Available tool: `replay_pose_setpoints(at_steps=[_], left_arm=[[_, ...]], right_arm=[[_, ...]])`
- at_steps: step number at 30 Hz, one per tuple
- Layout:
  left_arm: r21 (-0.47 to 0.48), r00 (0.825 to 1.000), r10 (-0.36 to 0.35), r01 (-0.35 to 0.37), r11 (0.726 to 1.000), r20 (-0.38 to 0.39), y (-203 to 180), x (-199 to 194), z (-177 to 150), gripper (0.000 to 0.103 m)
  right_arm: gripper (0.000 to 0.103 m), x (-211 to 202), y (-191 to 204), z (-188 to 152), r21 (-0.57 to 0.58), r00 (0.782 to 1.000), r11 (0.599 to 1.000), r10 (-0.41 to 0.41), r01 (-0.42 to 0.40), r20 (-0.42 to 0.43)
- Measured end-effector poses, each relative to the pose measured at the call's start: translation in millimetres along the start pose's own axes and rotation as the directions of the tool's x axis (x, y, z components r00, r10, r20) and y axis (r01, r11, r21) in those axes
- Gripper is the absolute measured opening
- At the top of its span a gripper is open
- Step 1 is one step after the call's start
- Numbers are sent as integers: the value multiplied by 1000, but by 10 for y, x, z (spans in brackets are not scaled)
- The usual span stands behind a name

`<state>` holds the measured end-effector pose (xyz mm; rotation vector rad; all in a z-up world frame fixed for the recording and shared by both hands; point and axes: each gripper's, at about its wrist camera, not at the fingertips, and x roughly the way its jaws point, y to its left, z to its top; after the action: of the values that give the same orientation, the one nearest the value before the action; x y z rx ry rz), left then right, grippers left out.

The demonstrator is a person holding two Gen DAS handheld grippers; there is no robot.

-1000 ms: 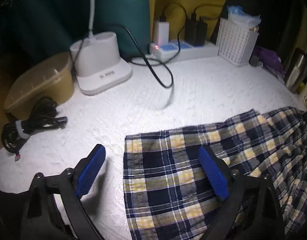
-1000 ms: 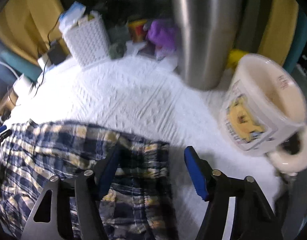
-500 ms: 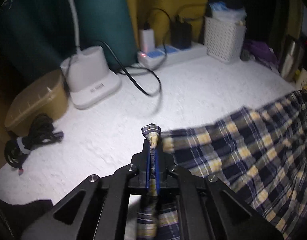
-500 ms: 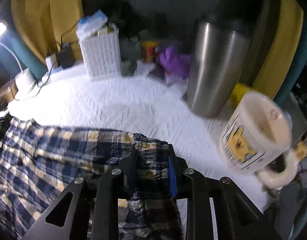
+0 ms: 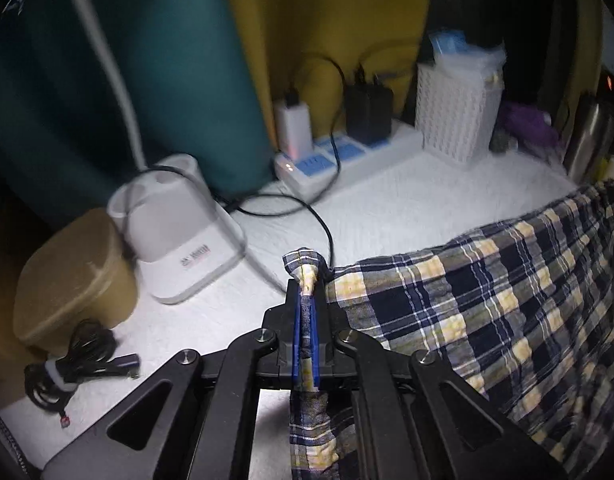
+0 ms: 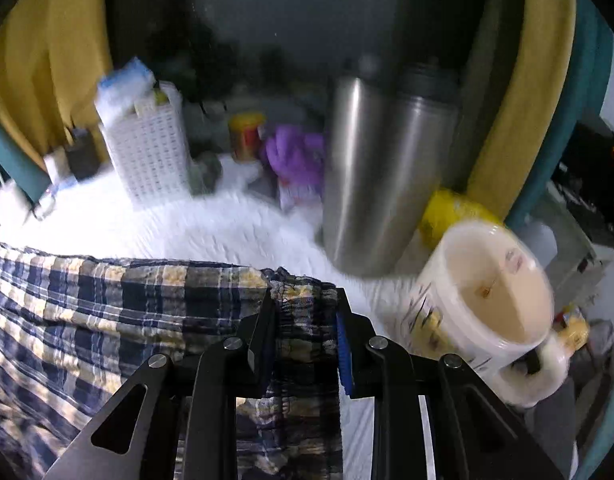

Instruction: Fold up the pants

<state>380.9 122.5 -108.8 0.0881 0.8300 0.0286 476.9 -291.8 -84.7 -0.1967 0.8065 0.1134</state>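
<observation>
Left claw [image 5: 305, 320] clamped on plaid pants [image 5: 507, 300] corner, cloth lifted off white table [image 5: 407, 200].

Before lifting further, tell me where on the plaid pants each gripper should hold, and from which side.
Hold the plaid pants at their two far corners, as now. The left gripper pinches the thin hem corner; the right gripper clamps the thick gathered waistband. Come from the near side, fingers angled down across the edge: the cloth hangs taut between both.

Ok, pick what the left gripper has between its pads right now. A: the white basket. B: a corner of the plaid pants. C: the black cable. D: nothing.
B: the left gripper is shut on a bunched corner of the plaid pants, fabric poking out above its pads.
</observation>
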Motion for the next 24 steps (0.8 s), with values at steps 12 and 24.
replay_pose_setpoints(at_steps=[12, 24], left_arm=[[-56, 1000, 24, -25, 998, -11, 85, -260, -170, 62], [-106, 997, -2, 10, 994, 71, -86, -1088, -547, 63]], right_arm=[[85, -320, -17, 1, -32, 1000, 999, 25, -24, 7], [85, -1299, -293, -605, -40, 995, 997, 65, -62, 74]])
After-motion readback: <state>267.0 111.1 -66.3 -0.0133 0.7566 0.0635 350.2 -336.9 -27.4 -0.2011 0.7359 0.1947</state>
